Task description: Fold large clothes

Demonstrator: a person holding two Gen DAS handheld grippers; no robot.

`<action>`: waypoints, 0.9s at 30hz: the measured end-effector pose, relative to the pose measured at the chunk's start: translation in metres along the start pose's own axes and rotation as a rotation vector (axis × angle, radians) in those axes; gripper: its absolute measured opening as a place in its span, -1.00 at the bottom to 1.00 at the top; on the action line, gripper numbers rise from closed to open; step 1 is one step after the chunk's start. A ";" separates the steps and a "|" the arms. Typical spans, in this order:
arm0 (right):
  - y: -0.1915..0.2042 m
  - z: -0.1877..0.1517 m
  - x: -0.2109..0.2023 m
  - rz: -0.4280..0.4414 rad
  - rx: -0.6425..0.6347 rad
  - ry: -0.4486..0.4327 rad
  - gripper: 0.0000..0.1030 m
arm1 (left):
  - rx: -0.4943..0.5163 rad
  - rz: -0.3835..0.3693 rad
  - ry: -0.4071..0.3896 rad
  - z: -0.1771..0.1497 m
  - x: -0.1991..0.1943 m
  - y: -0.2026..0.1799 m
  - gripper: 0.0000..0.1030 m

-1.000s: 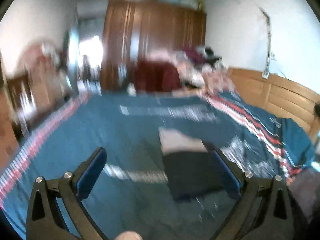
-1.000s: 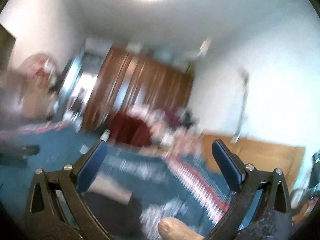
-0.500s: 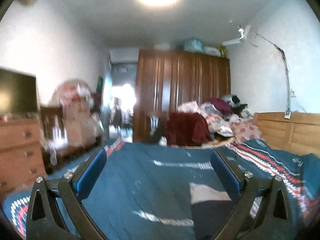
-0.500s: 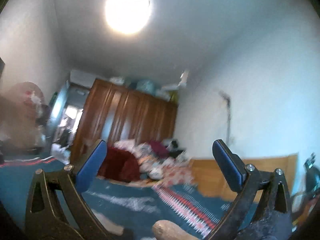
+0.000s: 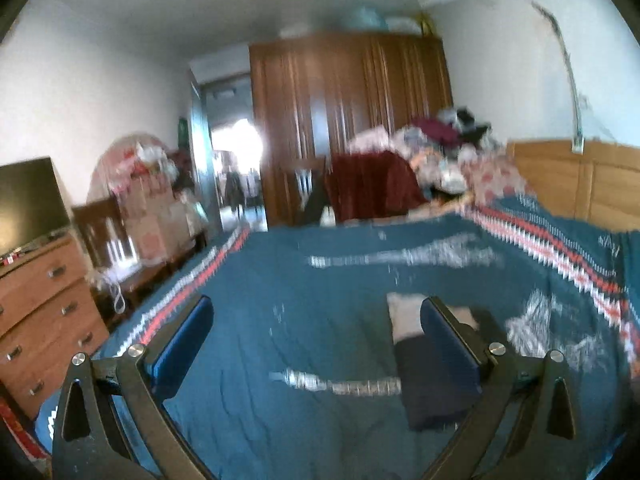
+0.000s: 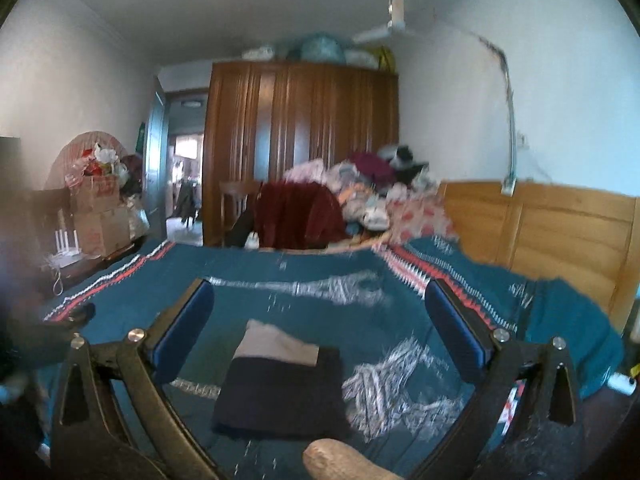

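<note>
Here my left gripper (image 5: 316, 320) and right gripper (image 6: 318, 308) both gape wide, holding nothing. The folded garment (image 6: 280, 384) lies flat on the bedspread (image 6: 304, 272), fully seen between my right fingers, half hidden behind one left finger (image 5: 448, 344). Only the left view shows the dresser (image 5: 40, 300).

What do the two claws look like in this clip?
Both match. The left claw and right claw each have two black, curved arms with triangular cut-outs and silver round bolts, ending in flat blue pads. No cables or markings show.
</note>
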State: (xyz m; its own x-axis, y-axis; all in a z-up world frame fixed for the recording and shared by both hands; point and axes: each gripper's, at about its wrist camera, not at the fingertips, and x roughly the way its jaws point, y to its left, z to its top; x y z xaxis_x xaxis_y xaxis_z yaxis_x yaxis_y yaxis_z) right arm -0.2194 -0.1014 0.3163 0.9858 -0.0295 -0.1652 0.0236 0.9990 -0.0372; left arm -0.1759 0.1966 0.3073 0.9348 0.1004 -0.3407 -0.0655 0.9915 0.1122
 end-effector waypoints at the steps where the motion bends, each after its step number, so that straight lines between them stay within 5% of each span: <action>1: 0.000 -0.004 -0.002 -0.003 -0.004 0.011 1.00 | 0.004 -0.004 0.016 -0.006 0.005 -0.002 1.00; 16: 0.005 -0.025 0.007 0.012 -0.031 0.123 1.00 | -0.022 0.004 0.106 -0.035 0.025 -0.002 1.00; 21: 0.009 -0.026 0.007 -0.005 -0.051 0.130 1.00 | -0.032 -0.076 0.153 -0.039 0.032 -0.002 1.00; 27: 0.012 -0.025 0.005 -0.014 -0.082 0.115 1.00 | -0.041 -0.026 0.108 -0.039 0.026 -0.005 1.00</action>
State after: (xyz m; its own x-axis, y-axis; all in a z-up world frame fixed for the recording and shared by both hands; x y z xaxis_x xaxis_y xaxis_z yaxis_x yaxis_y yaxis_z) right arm -0.2188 -0.0908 0.2905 0.9598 -0.0517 -0.2758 0.0191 0.9927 -0.1195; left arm -0.1653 0.1970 0.2617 0.8934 0.0804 -0.4421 -0.0578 0.9962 0.0644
